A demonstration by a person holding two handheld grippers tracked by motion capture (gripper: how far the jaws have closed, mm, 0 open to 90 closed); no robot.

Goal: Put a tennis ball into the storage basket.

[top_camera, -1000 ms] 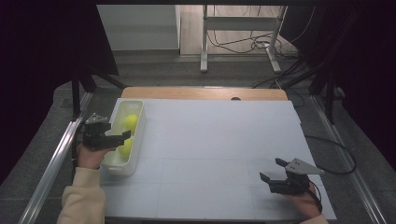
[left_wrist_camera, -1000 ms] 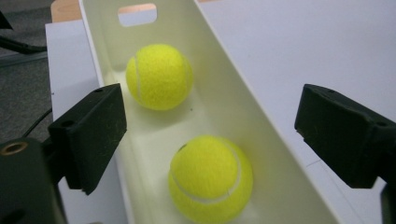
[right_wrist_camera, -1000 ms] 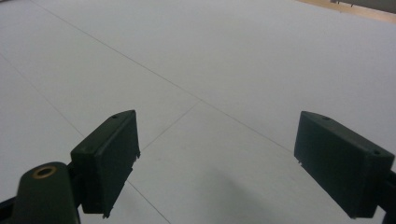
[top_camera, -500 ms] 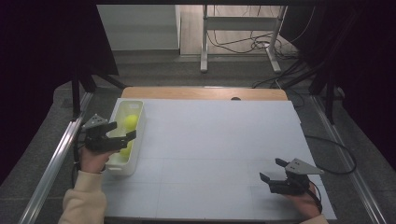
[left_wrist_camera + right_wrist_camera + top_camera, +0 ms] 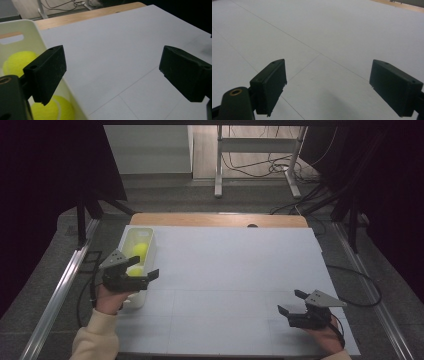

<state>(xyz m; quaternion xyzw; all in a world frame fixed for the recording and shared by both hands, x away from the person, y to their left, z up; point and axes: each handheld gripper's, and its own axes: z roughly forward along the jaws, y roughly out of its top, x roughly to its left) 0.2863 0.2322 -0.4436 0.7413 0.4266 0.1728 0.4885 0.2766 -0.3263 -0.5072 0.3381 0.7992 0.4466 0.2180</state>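
The left tongs (image 5: 145,270) have drawn back toward the near end of the long, pale translucent plastic bin (image 5: 150,240), where a second ago they sat farther along it, over its middle. Their jaws have just been opening a little further and now stand released, with nothing between them; in the left gripper view one jaw hangs over the bin's inner side and the other over the bare white sheet-covered counter (image 5: 235,270). The bin stands at the left edge of the counter, in the same place as before. Two yellow-green fuzzy tennis balls lie inside it: one tennis ball (image 5: 139,251) toward the far half, the other tennis ball (image 5: 135,271) just under the left tongs, close to the near end. In the left gripper view both balls show behind the left jaw, untouched. The right tongs (image 5: 292,304) rest at the near right of the counter as before, released and empty, well apart from the bin.
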